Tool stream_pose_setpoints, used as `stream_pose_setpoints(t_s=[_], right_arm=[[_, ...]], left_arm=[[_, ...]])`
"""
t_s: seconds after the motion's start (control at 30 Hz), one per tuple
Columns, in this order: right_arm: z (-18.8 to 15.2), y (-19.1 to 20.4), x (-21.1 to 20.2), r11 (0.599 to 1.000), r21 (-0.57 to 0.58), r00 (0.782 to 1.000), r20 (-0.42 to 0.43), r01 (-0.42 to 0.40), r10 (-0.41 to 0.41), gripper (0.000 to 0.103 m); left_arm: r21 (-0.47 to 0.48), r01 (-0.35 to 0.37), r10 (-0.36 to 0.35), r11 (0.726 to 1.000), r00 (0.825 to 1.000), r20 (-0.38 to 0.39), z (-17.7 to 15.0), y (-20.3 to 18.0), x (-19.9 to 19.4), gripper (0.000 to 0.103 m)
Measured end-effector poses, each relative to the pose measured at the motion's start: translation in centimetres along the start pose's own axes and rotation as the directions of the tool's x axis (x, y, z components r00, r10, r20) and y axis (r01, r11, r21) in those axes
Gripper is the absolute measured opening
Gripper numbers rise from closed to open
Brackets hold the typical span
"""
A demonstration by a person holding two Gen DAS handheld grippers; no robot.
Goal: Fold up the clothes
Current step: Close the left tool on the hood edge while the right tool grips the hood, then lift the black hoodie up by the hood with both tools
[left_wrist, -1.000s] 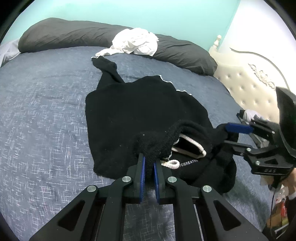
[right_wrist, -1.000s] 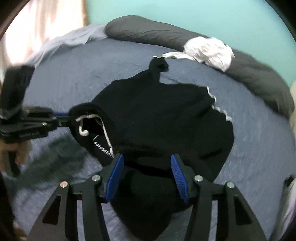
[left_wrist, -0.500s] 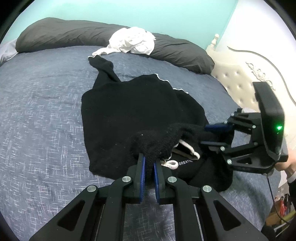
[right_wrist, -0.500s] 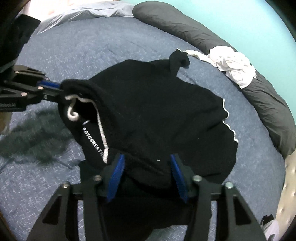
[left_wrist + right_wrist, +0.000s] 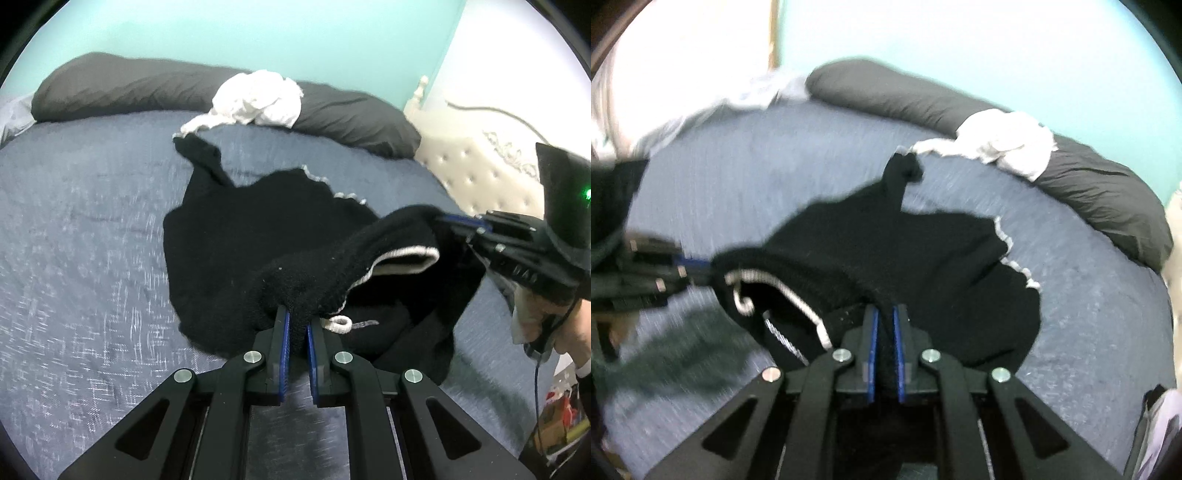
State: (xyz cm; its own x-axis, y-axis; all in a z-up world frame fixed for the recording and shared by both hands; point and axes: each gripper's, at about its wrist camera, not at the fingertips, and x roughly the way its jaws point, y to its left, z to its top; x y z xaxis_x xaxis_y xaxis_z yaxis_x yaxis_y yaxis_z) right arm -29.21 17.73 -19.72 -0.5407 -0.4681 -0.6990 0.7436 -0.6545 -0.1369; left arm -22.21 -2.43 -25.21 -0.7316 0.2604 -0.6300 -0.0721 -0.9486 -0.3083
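Both grippers, left gripper (image 5: 296, 325) & right gripper (image 5: 883, 317): black frames w/ silver screws, blue pads; right has green light, dangling cable.

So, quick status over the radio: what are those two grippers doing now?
Left gripper shut on black hoodie. Right gripper closing, hoodie fabric pinched between its pads. White garment beyond on the pillow, nothing blocking.

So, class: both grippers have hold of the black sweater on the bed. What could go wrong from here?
1. The right gripper is closing on only a thin pinch of the black sweater, so the knit may slip out.
2. The far sleeve lies next to the white garment and might drag it along.
3. The drawstring dangles by the left gripper and could snag.
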Motion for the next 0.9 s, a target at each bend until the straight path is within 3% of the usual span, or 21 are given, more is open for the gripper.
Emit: stream_pose_setpoints(t_s=[0.17,0.33,0.53,0.9], right_arm=[[3.1,0.2,-5.9,1.0,0.031,0.995,0.098,0.002,-0.005,0.007],[6.0,0.7,-12.1,0.999,0.041,0.982,0.188,0.017,-0.025,0.007],[9.6,1.2,-20.2,0.998,0.051,0.952,0.301,0.046,-0.059,0.007],[14.9,3.2,-33.6,0.993,0.0,0.887,0.45,0.119,-0.107,0.007]], left_arm=[[0.016,-0.011,0.01,1.0,0.999,0.053,2.3,-2.2,-3.9,0.009],[0.076,-0.049,0.038,0.996,0.989,0.14,6.8,-4.7,-9.8,0.008],[0.16,-0.106,0.067,0.981,0.969,0.236,11.7,-8.0,-17.5,0.008],[0.228,-0.146,0.058,0.963,0.934,0.354,16.7,-12.8,-29.6,0.008]])
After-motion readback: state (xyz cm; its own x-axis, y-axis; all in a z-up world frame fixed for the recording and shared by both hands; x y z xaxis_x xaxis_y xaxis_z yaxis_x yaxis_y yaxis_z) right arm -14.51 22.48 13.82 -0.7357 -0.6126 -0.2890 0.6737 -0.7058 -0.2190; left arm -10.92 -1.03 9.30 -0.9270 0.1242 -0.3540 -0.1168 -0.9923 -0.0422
